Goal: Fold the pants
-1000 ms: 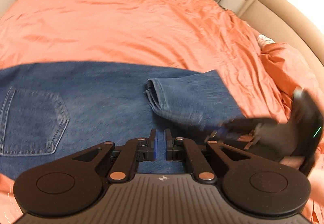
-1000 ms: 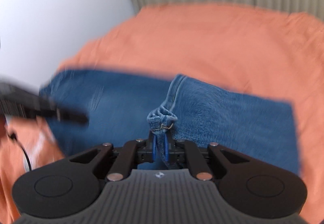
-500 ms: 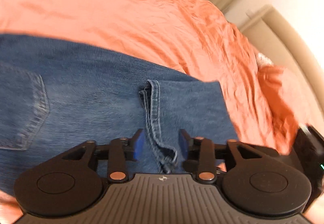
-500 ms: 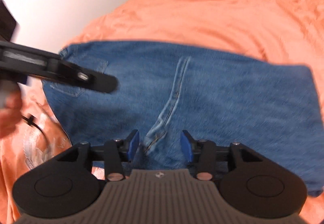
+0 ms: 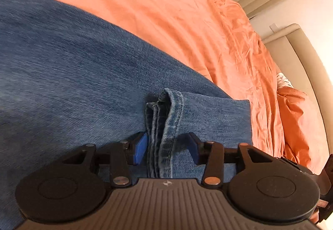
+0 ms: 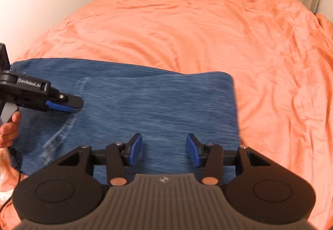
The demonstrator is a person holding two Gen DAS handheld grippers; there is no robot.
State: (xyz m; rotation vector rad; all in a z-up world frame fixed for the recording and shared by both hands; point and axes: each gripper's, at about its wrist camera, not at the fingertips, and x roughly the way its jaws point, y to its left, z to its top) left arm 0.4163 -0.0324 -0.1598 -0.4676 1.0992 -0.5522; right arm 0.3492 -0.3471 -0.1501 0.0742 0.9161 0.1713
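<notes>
Orange bedspread [image 6: 197,28] under everything | jeans [image 6: 145,109] folded flat, ahead of and beneath both claws | left claw [image 5: 167,151] spread, hem [image 5: 164,126] lying loose between its jaws | right claw [image 6: 164,151] spread over denim, holding nothing

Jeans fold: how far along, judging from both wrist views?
Done: the jeans lie doubled over on the orange bedspread, hem laid across the upper part. In hand: nothing; left gripper open astride the hem, right gripper open over flat denim. Left: likely one more fold, if a compact stack is wanted.
</notes>
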